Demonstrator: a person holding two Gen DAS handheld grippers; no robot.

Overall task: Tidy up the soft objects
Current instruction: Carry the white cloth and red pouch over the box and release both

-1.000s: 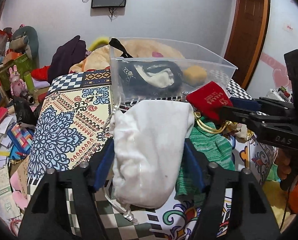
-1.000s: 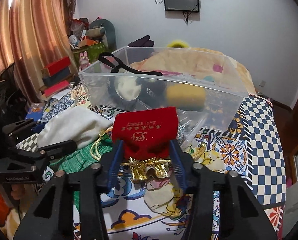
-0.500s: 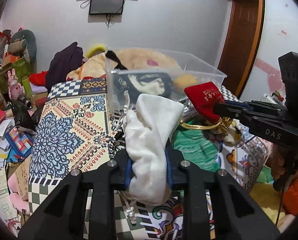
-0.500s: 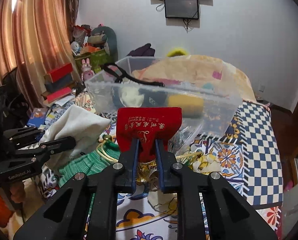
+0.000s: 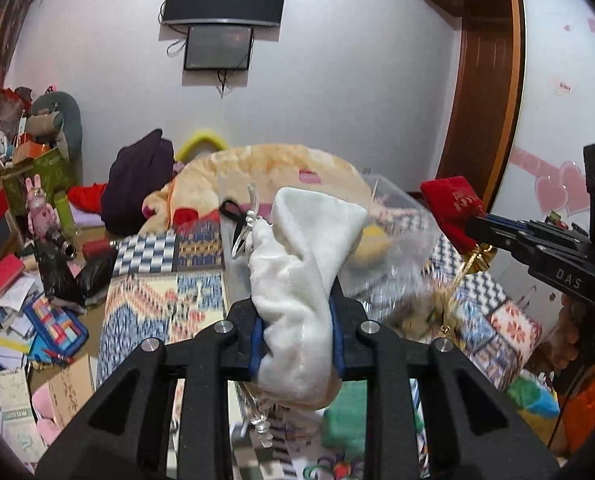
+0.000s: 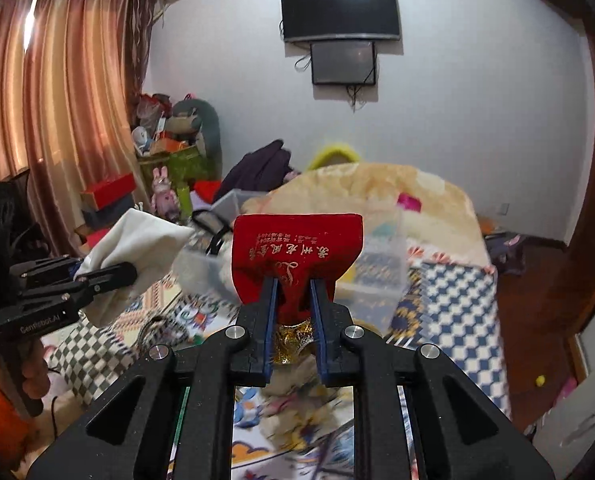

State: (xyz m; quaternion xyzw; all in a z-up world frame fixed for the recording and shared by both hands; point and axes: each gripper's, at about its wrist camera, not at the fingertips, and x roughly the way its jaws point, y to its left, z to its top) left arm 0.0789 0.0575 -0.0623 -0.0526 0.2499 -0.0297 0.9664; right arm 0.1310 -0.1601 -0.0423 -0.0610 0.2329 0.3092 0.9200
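You're pinching a white pouch [image 5: 301, 280] with your left gripper [image 5: 297, 332], fingers squeezing it from both sides, holding it up off the patterned bedspread [image 5: 157, 304]. Your right gripper [image 6: 293, 312] is clamping a red pouch [image 6: 297, 256] the same way, in the air. The clear bin [image 6: 381, 264] is sitting just beyond both, blurry.
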